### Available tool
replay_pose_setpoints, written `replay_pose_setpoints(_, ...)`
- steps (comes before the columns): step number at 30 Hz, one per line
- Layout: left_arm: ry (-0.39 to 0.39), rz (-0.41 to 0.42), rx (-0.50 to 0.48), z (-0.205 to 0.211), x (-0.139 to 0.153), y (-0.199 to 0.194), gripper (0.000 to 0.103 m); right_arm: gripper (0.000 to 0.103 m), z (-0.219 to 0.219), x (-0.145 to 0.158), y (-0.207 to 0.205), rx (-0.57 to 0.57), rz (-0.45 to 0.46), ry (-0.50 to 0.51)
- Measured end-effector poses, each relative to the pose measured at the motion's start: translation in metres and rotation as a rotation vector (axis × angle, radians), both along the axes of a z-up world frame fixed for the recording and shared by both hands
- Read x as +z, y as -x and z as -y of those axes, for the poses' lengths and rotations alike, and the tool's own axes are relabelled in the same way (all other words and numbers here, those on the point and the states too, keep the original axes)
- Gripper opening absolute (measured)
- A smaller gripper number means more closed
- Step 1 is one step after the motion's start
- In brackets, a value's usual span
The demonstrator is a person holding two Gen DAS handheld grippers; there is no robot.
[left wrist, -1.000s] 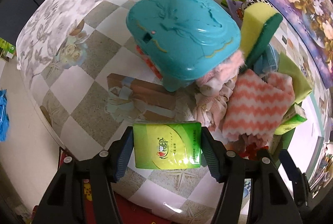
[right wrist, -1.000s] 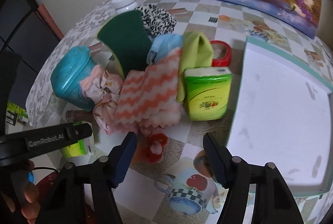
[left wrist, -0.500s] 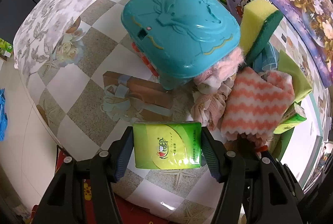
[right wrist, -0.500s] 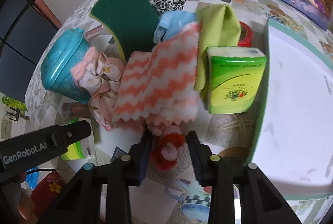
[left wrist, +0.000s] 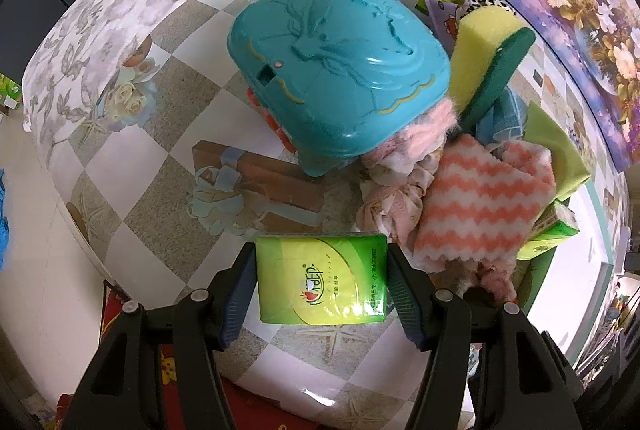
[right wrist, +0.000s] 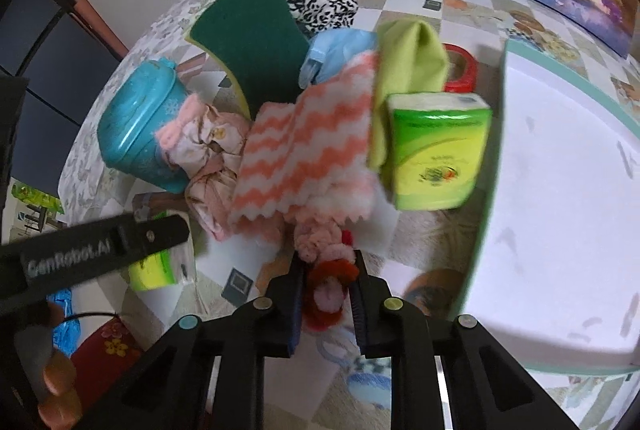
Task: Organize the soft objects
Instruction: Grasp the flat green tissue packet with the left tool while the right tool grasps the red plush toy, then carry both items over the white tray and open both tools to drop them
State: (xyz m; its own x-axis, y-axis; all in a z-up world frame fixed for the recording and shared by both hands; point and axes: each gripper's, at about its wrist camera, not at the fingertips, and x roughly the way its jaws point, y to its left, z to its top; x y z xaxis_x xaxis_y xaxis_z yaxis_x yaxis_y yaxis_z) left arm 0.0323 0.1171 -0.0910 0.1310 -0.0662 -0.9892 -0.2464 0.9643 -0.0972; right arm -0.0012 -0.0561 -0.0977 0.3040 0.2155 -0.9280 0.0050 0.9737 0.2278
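1. A white tray with a teal rim point(right wrist: 496, 166) is seen beside a heap of soft goods on the checked tablecloth point(left wrist: 132, 158); an upright green tissue pack point(right wrist: 438, 154) is stood just beside that rim.
2. A teal lidded box point(left wrist: 336, 70) and a yellow-and-green sponge point(left wrist: 486, 50) are set on the heap's far side from the tray, with a pink zigzag cloth point(right wrist: 308, 150) draped between box and tray.
3. A flat green tissue packet point(left wrist: 322, 280) is clamped by the left gripper point(left wrist: 322, 286), on the box's side of the heap, away from the tray.
4. A small red and pink fluffy toy point(right wrist: 330, 288) is pinched at the heap's near edge by the right gripper point(right wrist: 328, 296), whose jaws have just been closing on it.
5. Should the toy be snagged under the zigzag cloth, the cloth could be dragged along and the upright pack toppled.
6. "GenRobot.AI" is read on the left gripper's side; the packets' print is not legible.
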Motion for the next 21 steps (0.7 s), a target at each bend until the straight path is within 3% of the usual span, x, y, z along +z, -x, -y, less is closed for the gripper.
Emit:
replay_pose_setpoints(7, -0.002, 0.018, -0.007, 0.003, 0.004, -0.003, 0.064, 0.021, 0.017, 0.018, 0.021, -0.004, 0.045, -0.003)
replay_pose_setpoints(15, -0.017, 0.095, -0.066, 0.022, 0.021, 0.000, 0.064, 0.021, 0.048, 0.046, 0.035, -0.079, 0.133, -0.042)
replay_pose_setpoints(21, -0.001, 0.141, -0.130, 0.042, 0.036, -0.001, 0.064, 0.021, 0.073, 0.051, 0.034, -0.184, 0.128, 0.070)
